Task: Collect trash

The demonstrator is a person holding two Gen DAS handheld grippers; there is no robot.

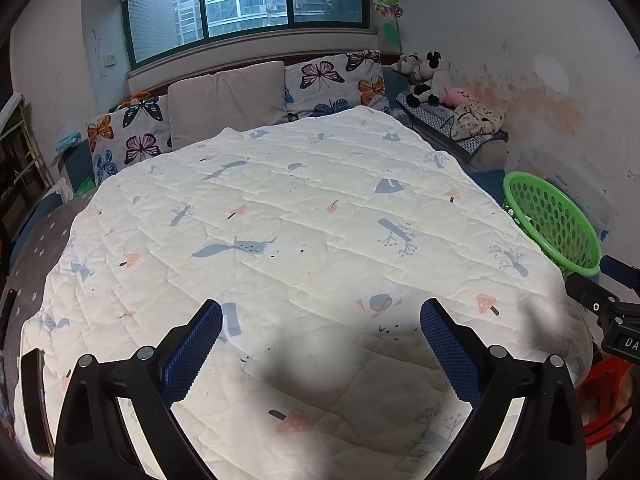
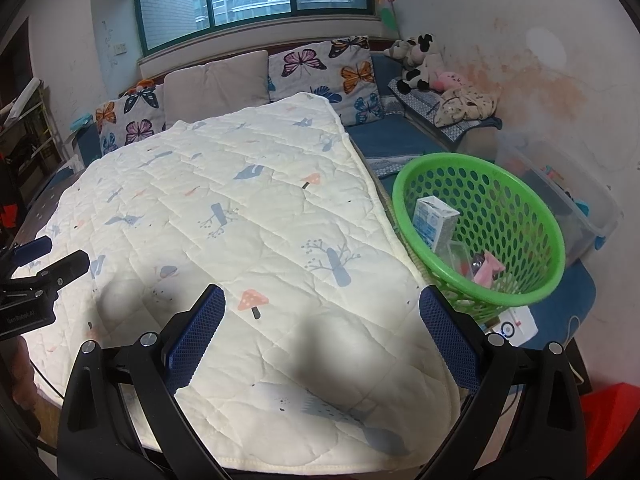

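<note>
Across the cream quilted blanket (image 2: pixel 240 216), both grippers (image 1: pixel 321 336) (image 2: pixel 322 320) are being held wide apart, empty, beside the green perforated plastic basket (image 2: pixel 516 200) that is holding a white carton (image 2: pixel 434 220).

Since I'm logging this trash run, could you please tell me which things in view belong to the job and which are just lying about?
Belongs to the job:
- green basket
- milk carton and pink scrap inside it
- left gripper and right gripper, both open and empty

Just lying about:
- quilt
- butterfly pillows
- plush cow
- clear bin

A cream quilt (image 1: pixel 304 240) covers the bed; butterfly cushions (image 2: pixel 320 68) line its far edge, stuffed toys (image 2: pixel 420 64) at the far right corner.
</note>
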